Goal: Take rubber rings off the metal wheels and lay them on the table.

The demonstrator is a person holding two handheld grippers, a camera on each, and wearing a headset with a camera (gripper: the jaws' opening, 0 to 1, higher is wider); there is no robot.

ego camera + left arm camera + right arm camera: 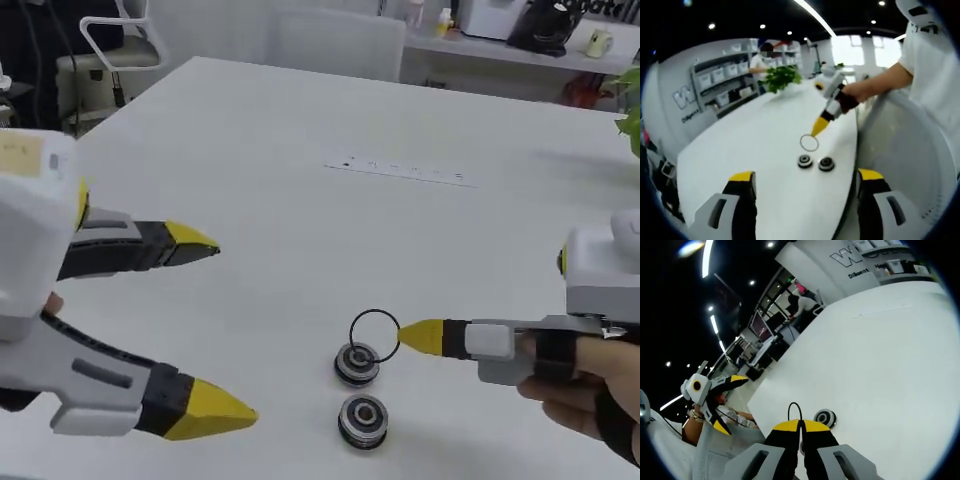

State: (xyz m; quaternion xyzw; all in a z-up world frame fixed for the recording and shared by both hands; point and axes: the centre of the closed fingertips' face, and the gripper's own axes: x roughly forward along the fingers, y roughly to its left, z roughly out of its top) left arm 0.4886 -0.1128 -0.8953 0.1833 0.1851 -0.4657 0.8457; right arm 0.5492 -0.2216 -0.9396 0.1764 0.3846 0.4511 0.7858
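Two metal wheels lie on the white table [300, 150], one [357, 363] just behind the other [363, 420]; both show dark rims. My right gripper [405, 337] comes in from the right, shut on a thin black rubber ring [374, 333] held upright over the rear wheel. In the right gripper view the shut jaws [800, 426] pinch the ring [790, 410] beside a wheel [825, 417]. My left gripper [232, 328] hovers wide open at the left, well away from the wheels. From the left gripper [806, 176] I see the ring [809, 143] and both wheels [804, 161] [826, 164].
A flat marked strip [400, 170] lies farther back on the table. Chairs [110, 50] stand behind the far left edge. A green plant [630, 110] is at the right edge. Shelves with bins [720, 75] line the wall.
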